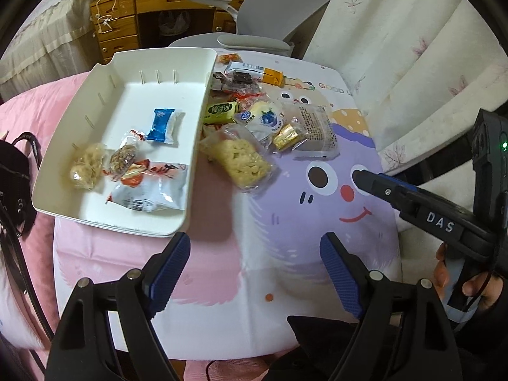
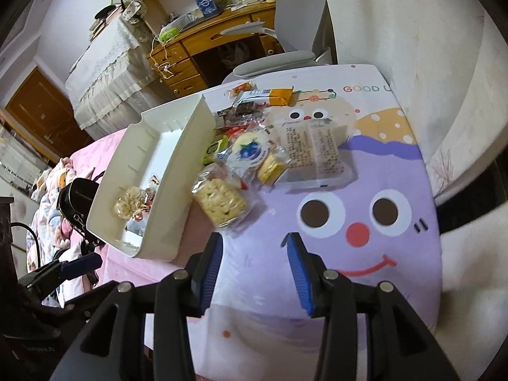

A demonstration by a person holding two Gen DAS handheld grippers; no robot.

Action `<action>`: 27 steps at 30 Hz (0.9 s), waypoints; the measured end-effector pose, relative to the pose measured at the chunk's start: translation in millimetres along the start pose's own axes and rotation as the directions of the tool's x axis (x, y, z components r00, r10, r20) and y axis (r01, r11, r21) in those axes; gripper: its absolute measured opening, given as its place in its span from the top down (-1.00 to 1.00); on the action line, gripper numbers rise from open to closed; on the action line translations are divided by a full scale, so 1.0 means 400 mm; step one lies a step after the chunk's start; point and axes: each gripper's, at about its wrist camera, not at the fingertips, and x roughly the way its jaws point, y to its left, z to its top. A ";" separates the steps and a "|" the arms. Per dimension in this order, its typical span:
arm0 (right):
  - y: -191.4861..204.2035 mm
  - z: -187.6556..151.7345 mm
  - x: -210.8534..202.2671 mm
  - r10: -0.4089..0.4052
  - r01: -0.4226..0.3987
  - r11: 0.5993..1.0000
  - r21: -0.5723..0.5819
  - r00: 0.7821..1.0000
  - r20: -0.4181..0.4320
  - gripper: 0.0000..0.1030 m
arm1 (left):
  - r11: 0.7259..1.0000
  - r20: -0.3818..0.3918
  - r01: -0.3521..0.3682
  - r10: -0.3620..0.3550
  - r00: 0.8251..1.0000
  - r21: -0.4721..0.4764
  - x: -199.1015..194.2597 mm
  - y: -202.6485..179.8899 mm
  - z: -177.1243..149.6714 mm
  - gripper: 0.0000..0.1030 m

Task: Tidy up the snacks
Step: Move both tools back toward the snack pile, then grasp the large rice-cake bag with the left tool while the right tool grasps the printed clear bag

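Snacks lie in two groups on a cartoon-printed table top [image 1: 285, 209]: some already inside a white tray [image 1: 104, 219], the rest heaped just beside its right wall. In the tray sit a blue-and-white packet [image 1: 163, 126], a clear bag of pale round puffs [image 1: 85, 165], a small clear wrap of brown nutty pieces [image 1: 122, 158] and a white pouch with red print [image 1: 152, 187], the last three touching one another near the tray's front. The tray's inner walls carry short divider slots.

In the loose heap, a clear-wrapped puffed rice cake [image 1: 243, 158] lies nearest the tray wall, with a green packet [image 1: 220, 111], a white packet showing a blueberry [image 1: 268, 119], a small gold-foil sweet [image 1: 285, 136] and a large clear pack with printed text [image 1: 316, 127] behind it. Farther back are a dark-wrapped snack [image 1: 241, 79] and an orange-and-white packet [image 1: 268, 74]. The text on the large pack is too small to read.

The table top shows "GOOD" in coloured letters. The right gripper [image 2: 254, 270] hovers over the purple cartoon face, jaws parted and holding nothing; its side reads "DAS" in the left wrist view. The left gripper [image 1: 254, 273] hangs above the table's near edge, jaws wide apart and empty.
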 end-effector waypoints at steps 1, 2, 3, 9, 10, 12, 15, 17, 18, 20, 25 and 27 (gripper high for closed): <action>-0.015 0.010 0.003 0.008 -0.008 1.000 -0.006 1.000 -0.007 0.11 | 1.000 0.000 -0.006 0.006 1.000 -0.004 0.006 -0.010 0.002 -0.61; -0.024 0.018 0.006 0.012 -0.012 1.000 -0.008 1.000 -0.012 0.10 | 1.000 -0.001 -0.010 0.010 1.000 -0.010 0.016 -0.021 0.006 -0.61; -0.035 0.026 0.010 0.016 -0.016 1.000 -0.010 1.000 -0.017 0.10 | 1.000 -0.003 -0.017 0.017 1.000 -0.016 0.025 -0.030 0.010 -0.61; -0.100 0.076 0.057 0.027 -0.027 1.000 0.002 0.998 -0.063 -0.02 | 0.993 -0.040 -0.070 0.066 0.997 -0.093 0.091 -0.060 0.047 -0.62; -0.110 0.083 0.065 0.030 -0.029 1.000 0.009 0.997 -0.070 -0.02 | 0.991 -0.046 -0.080 0.075 0.996 -0.106 0.102 -0.062 0.054 -0.62; -0.132 0.099 0.088 0.040 -0.038 0.999 0.031 0.995 -0.090 -0.04 | 0.985 -0.060 -0.105 0.098 0.993 -0.136 0.127 -0.065 0.071 -0.62; -0.163 0.122 0.127 0.065 -0.056 0.995 0.078 0.991 -0.115 -0.04 | 0.973 -0.085 -0.147 0.134 0.987 -0.178 0.171 -0.069 0.097 -0.62; -0.179 0.140 0.157 0.072 -0.059 0.994 0.096 0.989 -0.129 -0.05 | 0.966 -0.098 -0.168 0.151 0.984 -0.197 0.198 -0.070 0.114 -0.62; -0.188 0.150 0.173 0.072 -0.058 0.993 0.105 0.988 -0.135 -0.05 | 0.962 -0.102 -0.181 0.163 0.981 -0.206 0.211 -0.071 0.121 -0.62; -0.199 0.166 0.197 0.077 -0.060 0.991 0.119 0.987 -0.140 -0.05 | 0.951 -0.111 -0.204 0.183 0.977 -0.230 0.237 -0.069 0.136 -0.62; -0.221 0.201 0.267 0.086 -0.064 0.988 0.142 0.984 -0.157 -0.06 | 0.922 -0.137 -0.245 0.213 0.967 -0.301 0.307 -0.053 0.168 -0.62; -0.227 0.213 0.291 0.098 -0.076 0.986 0.148 0.984 -0.150 -0.06 | 0.907 -0.150 -0.266 0.228 0.962 -0.327 0.333 -0.044 0.177 -0.62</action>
